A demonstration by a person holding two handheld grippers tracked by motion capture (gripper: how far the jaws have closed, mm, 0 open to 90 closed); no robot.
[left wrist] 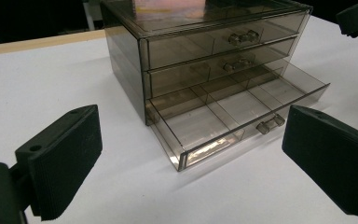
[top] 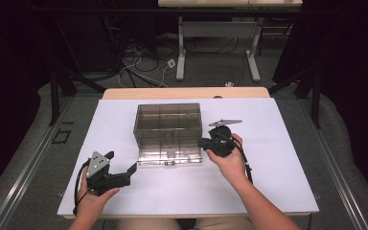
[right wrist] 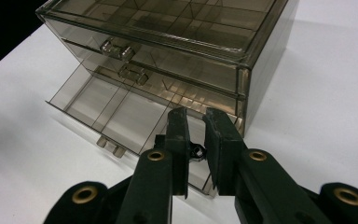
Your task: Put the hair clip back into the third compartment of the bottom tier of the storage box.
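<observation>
- Fingers of the right gripper (right wrist: 195,140) stand close together over the near right corner of the open bottom drawer (right wrist: 121,112), nipping a small dark item (right wrist: 196,151) between them; what that item is cannot be made out.
- Fingers of the left gripper (left wrist: 191,163) stand wide apart with nothing between them, aimed at the drawer front from the table's near left.
- Smoke-tinted and clear, the drawer cabinet (top: 168,125) sits mid-table on the white table (top: 268,182). Its lowest drawer is pulled out toward the person, and the two drawers above it are shut.
- The step in hand looks like dropping the held piece into a compartment of the pulled-out drawer.
- To do it well, the right gripper should carry the piece fully over one compartment, past the front wall and clear of the dividers, and come low before letting go so that it does not bounce out.
- The left gripper could steady the cabinet if the drawer shifts.
- In the high view the right hand (top: 227,160) reaches in from the cabinet's right side, the gripper pointing left toward the drawer.
- The left hand (top: 93,194) rests low near the table's front edge, well apart from the cabinet.
</observation>
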